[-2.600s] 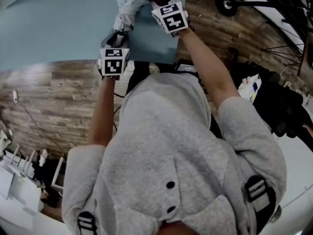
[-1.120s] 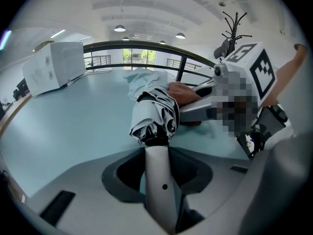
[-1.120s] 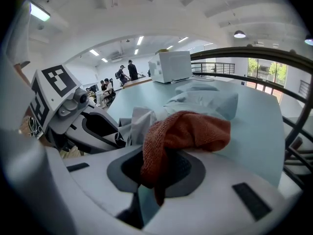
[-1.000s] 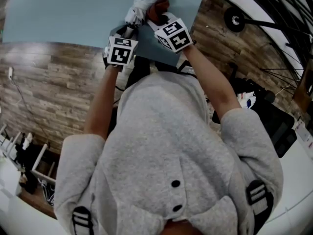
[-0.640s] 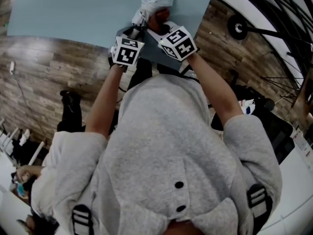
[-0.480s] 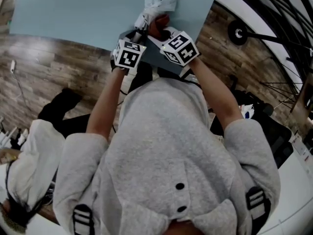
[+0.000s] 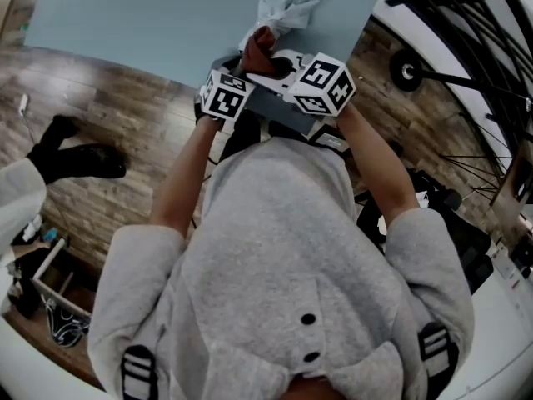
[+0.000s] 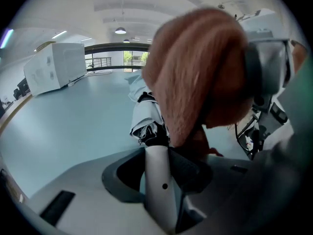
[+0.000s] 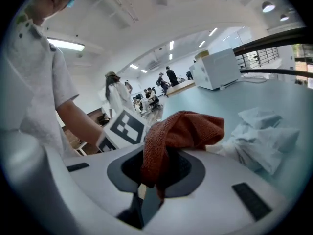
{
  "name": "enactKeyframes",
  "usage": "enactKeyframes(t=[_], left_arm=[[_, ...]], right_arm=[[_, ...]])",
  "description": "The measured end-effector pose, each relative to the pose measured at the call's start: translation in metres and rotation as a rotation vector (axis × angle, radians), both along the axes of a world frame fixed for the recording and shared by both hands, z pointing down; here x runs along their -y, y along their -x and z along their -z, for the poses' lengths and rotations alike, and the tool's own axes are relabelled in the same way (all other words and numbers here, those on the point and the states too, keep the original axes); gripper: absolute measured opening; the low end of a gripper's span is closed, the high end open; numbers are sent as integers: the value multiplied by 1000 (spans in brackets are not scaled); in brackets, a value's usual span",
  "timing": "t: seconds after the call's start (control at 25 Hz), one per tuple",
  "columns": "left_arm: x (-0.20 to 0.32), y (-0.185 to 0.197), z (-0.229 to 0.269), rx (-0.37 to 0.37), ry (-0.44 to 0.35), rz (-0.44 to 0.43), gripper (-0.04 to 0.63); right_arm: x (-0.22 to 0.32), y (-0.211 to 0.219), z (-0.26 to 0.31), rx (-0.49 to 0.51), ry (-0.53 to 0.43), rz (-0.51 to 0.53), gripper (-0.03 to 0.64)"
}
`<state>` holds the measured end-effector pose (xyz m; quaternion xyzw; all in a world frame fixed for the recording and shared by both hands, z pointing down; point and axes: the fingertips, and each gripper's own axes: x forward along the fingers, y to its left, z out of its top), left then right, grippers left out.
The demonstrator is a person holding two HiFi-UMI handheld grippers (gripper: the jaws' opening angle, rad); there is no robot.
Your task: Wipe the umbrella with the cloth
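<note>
A folded pale umbrella (image 7: 284, 7) lies over the blue-grey table (image 7: 141, 32); it also shows in the left gripper view as the umbrella's cloth (image 8: 146, 115) and at the right of the right gripper view as the umbrella (image 9: 261, 137). My left gripper (image 7: 239, 63) is shut on the umbrella's white handle (image 8: 159, 190). My right gripper (image 7: 268, 62) is shut on a rust-brown cloth (image 7: 257, 48), which bunches up out of the jaws (image 9: 182, 130). The cloth (image 8: 195, 82) hangs just above the handle end, close in front of the left gripper's camera.
A white box (image 8: 54, 67) stands far back on the table. Wood floor (image 7: 108, 115) lies below the table's edge. A person's black shoe (image 7: 79, 158) is at the left. Bicycle wheels (image 7: 466, 48) and a black bag (image 7: 466, 232) are at the right.
My right gripper has lifted toward the camera with the cloth still in it. The left gripper has kept its hold on the handle. A person passing at the left has moved on.
</note>
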<state>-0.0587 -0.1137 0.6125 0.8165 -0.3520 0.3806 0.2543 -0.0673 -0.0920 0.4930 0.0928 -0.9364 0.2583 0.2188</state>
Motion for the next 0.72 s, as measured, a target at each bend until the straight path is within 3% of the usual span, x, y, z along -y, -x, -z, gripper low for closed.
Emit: enactKeyframes(t=[0.12, 0.2, 0.32, 0.44, 0.72], left_arm=[[1, 1, 0, 0, -1, 2, 155], [3, 0, 2, -4, -8, 3, 155], [0, -1, 2, -3, -7, 2, 155], [-1, -2, 1, -4, 0, 1, 155], [-1, 1, 0, -14, 1, 3, 155]], right_arm=[[11, 7, 25, 106, 26, 27, 75], [26, 3, 20, 116, 62, 4, 75], [49, -9, -20, 1, 105, -57, 75], [70, -24, -49, -129, 76, -124, 75], [104, -41, -46, -298, -108, -189, 78]])
